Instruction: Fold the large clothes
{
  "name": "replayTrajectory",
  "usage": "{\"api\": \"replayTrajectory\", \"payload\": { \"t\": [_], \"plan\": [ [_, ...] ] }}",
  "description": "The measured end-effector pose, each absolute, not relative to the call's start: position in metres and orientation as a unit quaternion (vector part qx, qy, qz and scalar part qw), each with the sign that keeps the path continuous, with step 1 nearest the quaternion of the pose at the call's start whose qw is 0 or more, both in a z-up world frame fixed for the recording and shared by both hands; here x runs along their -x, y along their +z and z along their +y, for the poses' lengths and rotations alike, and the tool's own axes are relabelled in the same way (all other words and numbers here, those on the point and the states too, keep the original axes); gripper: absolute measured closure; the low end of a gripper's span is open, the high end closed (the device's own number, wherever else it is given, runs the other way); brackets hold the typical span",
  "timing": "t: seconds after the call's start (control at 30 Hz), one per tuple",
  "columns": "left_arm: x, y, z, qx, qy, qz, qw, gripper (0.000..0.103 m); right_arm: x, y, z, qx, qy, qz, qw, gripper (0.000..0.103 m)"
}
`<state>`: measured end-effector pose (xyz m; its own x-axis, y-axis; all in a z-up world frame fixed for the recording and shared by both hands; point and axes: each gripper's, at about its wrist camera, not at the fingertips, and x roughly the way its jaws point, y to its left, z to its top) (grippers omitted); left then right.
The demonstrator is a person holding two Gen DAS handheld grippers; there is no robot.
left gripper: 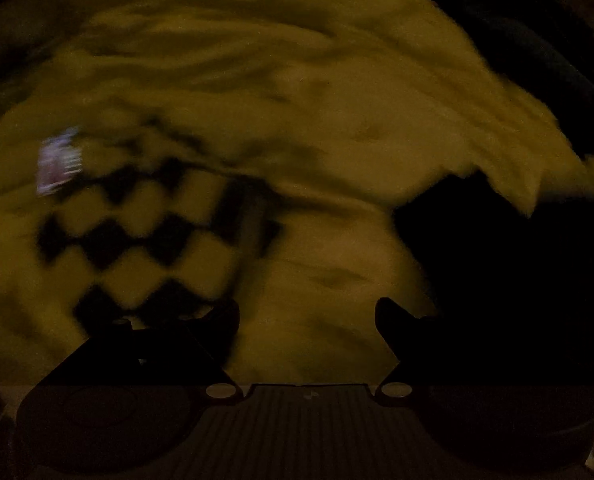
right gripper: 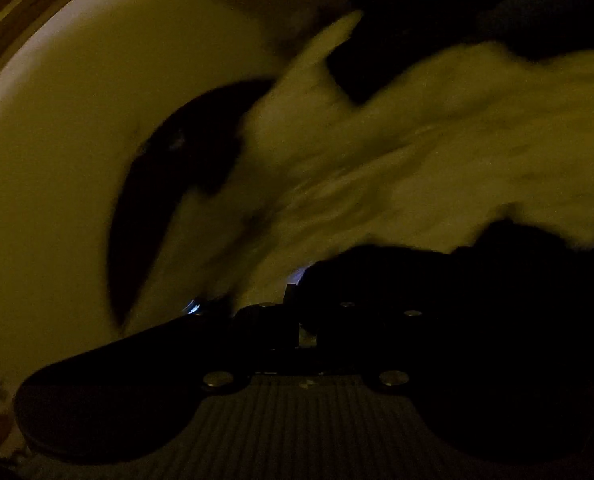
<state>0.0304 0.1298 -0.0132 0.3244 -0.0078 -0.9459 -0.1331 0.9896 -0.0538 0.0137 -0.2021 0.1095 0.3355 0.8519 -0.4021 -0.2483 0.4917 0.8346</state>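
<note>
The scene is very dark and blurred. A large pale garment (left gripper: 297, 120) fills the left wrist view, crumpled, with a black checked panel (left gripper: 137, 236) and a small white label (left gripper: 59, 162) at the left. My left gripper (left gripper: 307, 320) is open just above the cloth, its fingers apart with nothing between them. In the right wrist view the same pale garment (right gripper: 417, 152) streams up and to the right from my right gripper (right gripper: 293, 292), whose fingers are together on a dark-trimmed edge of the cloth.
A pale smooth surface (right gripper: 57, 160) lies left of the garment in the right wrist view, with a striped wooden edge (right gripper: 1, 12) at the top left. Dark areas (left gripper: 517, 260) lie right of the garment.
</note>
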Motion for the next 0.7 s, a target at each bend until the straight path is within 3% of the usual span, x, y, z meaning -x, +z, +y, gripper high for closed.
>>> {"api": "replayTrajectory", "payload": {
  "t": [0.17, 0.27, 0.3, 0.37, 0.43, 0.57, 0.7],
  "plan": [
    [-0.021, -0.009, 0.187, 0.084, 0.127, 0.578, 0.802, 0.0, -0.019, 0.083, -0.117, -0.255, 0.455, 0.521, 0.676, 0.088],
    [-0.015, -0.009, 0.202, 0.114, 0.136, 0.576, 0.798, 0.0, -0.019, 0.065, -0.102, -0.195, 0.425, 0.553, 0.69, 0.074],
    [-0.014, -0.009, 0.201, 0.119, 0.13, 0.577, 0.798, 0.0, -0.022, 0.058, -0.107, -0.202, 0.413, 0.562, 0.688, 0.063],
    [-0.016, -0.016, 0.193, 0.123, 0.108, 0.582, 0.796, 0.0, -0.027, 0.048, -0.136, -0.236, 0.365, 0.565, 0.702, 0.056],
    [-0.022, -0.026, 0.178, 0.127, 0.075, 0.59, 0.794, 0.0, -0.04, 0.039, -0.168, -0.261, 0.306, 0.564, 0.721, 0.041],
    [-0.046, -0.046, 0.14, 0.131, -0.01, 0.598, 0.791, 0.0, -0.059, 0.016, -0.246, -0.301, 0.145, 0.558, 0.76, 0.04],
    [-0.081, -0.062, 0.103, 0.11, -0.083, 0.596, 0.791, 0.0, -0.062, -0.013, -0.324, -0.383, 0.005, 0.556, 0.737, 0.038]
  ]
}}
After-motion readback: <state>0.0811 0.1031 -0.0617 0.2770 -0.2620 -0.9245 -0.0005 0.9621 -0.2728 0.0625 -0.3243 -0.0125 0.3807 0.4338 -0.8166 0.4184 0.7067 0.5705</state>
